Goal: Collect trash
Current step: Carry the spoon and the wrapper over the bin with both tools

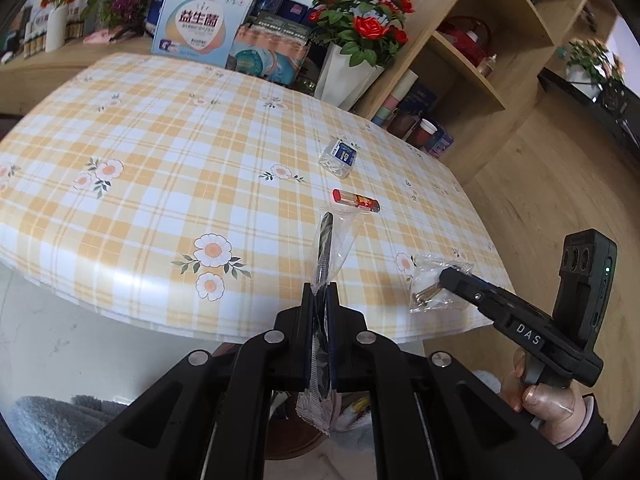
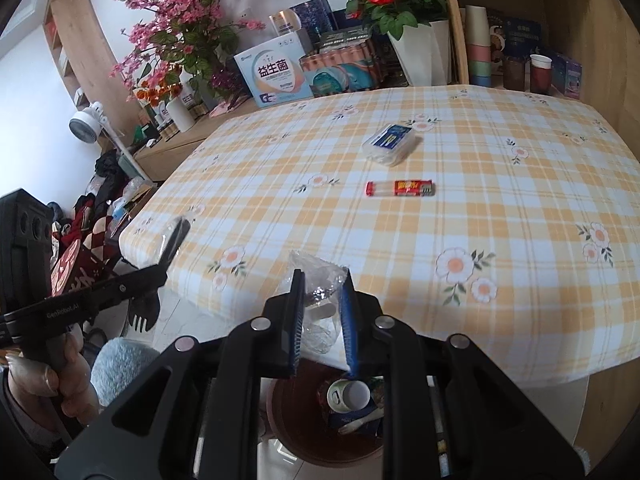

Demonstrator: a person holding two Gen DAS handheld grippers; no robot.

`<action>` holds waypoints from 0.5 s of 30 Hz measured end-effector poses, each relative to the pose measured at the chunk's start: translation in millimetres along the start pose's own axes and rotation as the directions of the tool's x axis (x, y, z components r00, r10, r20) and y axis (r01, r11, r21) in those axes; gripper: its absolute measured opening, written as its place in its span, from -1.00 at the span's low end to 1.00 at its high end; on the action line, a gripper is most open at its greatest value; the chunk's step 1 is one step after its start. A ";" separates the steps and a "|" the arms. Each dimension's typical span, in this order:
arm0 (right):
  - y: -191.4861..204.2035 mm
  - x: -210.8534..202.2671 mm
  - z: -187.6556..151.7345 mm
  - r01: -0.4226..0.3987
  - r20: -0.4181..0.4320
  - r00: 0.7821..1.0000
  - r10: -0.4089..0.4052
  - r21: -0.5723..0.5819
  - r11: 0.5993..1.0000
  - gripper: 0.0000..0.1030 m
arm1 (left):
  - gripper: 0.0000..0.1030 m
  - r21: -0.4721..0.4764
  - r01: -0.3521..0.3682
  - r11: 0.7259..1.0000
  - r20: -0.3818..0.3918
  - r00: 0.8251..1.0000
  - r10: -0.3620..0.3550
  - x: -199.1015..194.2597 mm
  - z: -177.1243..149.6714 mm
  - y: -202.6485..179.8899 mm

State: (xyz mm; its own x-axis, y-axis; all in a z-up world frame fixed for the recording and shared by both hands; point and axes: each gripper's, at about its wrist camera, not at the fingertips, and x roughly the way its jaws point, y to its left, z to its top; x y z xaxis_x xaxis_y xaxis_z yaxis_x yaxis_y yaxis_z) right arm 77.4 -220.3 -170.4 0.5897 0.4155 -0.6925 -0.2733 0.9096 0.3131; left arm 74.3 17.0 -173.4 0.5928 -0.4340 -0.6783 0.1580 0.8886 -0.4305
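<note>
In the left wrist view my left gripper [image 1: 320,294] is shut on a long clear wrapper [image 1: 334,240] with a black utensil inside. The wrapper sticks out over the table's front edge and hangs below the fingers. To its right, my right gripper [image 1: 444,274] is shut on a crumpled clear plastic bag [image 1: 430,284]. The right wrist view shows that bag [image 2: 320,276] pinched between the right gripper's [image 2: 322,280] blue pads. A brown bin [image 2: 288,432] sits on the floor right below, with a paper cup [image 2: 348,394] and other scraps in it. At the left, the left gripper [image 2: 162,270] holds the wrapper [image 2: 176,236].
On the yellow plaid tablecloth [image 2: 500,208] lie a red tube [image 2: 400,189] and a clear plastic box with a blue label [image 2: 390,142]. Boxes and flower pots [image 2: 416,52] line the back. A wooden shelf [image 1: 480,60] stands at the right, a white fan [image 2: 86,124] at the left.
</note>
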 end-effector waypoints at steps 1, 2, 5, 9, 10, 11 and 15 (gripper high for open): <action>1.7 -1.4 -3.6 0.003 -0.003 1.000 -0.003 -0.004 1.000 -0.61 | -0.88 0.005 0.002 1.000 0.004 1.000 -0.002 -2.8 -2.2 -1.4; 2.5 -2.4 -6.5 0.006 -0.006 1.000 -0.006 -0.007 1.000 -0.61 | -0.88 0.012 0.003 1.000 0.011 1.000 -0.003 -7.0 -5.3 -4.0; 5.1 -7.2 -19.5 0.007 -0.018 1.000 -0.007 -0.009 1.000 -0.61 | -0.88 0.033 0.001 0.999 0.024 1.000 -0.001 -14.9 -13.1 -9.8; 7.1 -7.9 -35.0 0.011 -0.045 0.999 -0.011 -0.014 1.000 -0.61 | -0.87 0.041 -0.009 0.999 0.029 1.000 0.008 -22.6 -24.8 -11.5; 7.3 -7.8 -37.6 0.012 -0.052 0.999 -0.013 -0.017 1.000 -0.61 | -0.87 0.037 -0.010 0.999 0.028 1.000 0.009 -24.0 -27.8 -10.8; 8.0 -7.8 -40.3 0.016 -0.060 0.998 -0.017 -0.021 1.000 -0.61 | -0.87 0.034 -0.013 0.999 0.028 1.000 0.012 -25.2 -30.4 -10.3; 9.7 -8.4 -45.5 0.025 -0.075 0.997 -0.027 -0.039 0.999 -0.61 | -0.87 0.028 -0.023 0.999 0.029 0.999 0.022 -27.7 -37.9 -8.8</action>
State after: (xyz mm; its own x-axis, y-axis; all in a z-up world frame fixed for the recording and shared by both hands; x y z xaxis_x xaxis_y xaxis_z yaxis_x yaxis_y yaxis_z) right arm 35.2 -215.2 -191.1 0.5385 0.3889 -0.7475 -0.2881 0.9186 0.2705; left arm 26.6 15.6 -173.3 0.6188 -0.4100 -0.6701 0.1664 0.9020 -0.3983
